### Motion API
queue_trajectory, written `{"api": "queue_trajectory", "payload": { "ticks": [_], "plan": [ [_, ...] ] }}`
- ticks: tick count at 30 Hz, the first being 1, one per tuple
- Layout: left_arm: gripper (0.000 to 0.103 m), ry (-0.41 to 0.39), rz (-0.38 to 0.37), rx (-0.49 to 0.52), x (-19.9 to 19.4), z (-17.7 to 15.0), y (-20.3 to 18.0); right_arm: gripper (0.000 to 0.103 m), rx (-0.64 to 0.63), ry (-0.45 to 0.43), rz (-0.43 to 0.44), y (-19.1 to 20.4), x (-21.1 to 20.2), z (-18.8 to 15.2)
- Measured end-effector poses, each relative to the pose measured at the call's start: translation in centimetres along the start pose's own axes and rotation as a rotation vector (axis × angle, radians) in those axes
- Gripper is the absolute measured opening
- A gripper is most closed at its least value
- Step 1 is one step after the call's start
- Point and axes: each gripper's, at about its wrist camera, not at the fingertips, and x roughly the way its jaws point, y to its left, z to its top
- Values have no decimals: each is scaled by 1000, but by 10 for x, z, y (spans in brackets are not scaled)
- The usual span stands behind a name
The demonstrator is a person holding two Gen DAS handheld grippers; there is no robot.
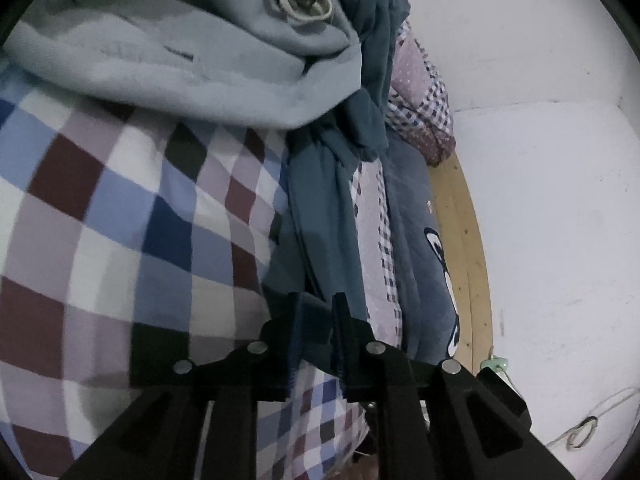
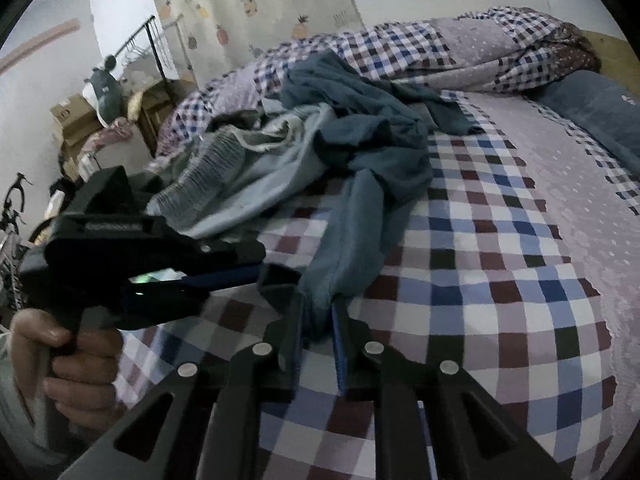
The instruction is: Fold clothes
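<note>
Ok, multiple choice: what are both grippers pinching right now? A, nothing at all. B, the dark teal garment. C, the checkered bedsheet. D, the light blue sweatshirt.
B: the right gripper and the left gripper each have their fingers closed on an end of the dark teal garment, which trails back across the checkered bedsheet to the pile beside the light blue sweatshirt.

A dark teal garment (image 2: 360, 128) lies crumpled in the middle of the bed, one long, narrow end stretched toward the bed's near edge. Beside it, toward the left edge and partly under it, a pale blue garment (image 2: 256, 168) with a ribbed hem lies bunched and unfolded.
</note>
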Motion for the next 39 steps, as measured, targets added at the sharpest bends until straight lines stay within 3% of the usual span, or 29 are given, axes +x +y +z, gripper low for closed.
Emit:
{"api": "queue_trajectory", "payload": {
  "ticks": [8, 11, 13, 19, 21, 23, 26, 32, 39],
  "plan": [
    [54, -1, -14, 31, -3, 0, -11, 17, -4, -1, -28, -4, -1, -2],
    [58, 2, -7, 29, -3, 0, -12, 27, -25, -21, -50, -2, -6, -2],
    [64, 8, -11, 29, -1, 0, -14, 41, -30, -41, -67, -3, -11, -2],
    [67, -14, 0, 37, 1, -1, -16, 45, -6, -61, -60, -8, -17, -2],
    [63, -20, 16, 39, 0, -2, -15, 46, -9, -60, -57, -8, -17, -3],
    [40, -14, 49, 42, 1, -3, -12, 46, -14, -57, -53, -7, -16, -3],
    [18, -13, 77, 31, 2, -4, -6, 46, -19, -55, -51, -6, -16, -4],
    [8, -42, 92, 46, -6, -8, -4, 46, -25, -54, -62, -4, -14, -2],
    [7, -129, 72, 95, -45, -17, -15, 46, -2, -41, -64, -7, -3, 6]
  ]
}}
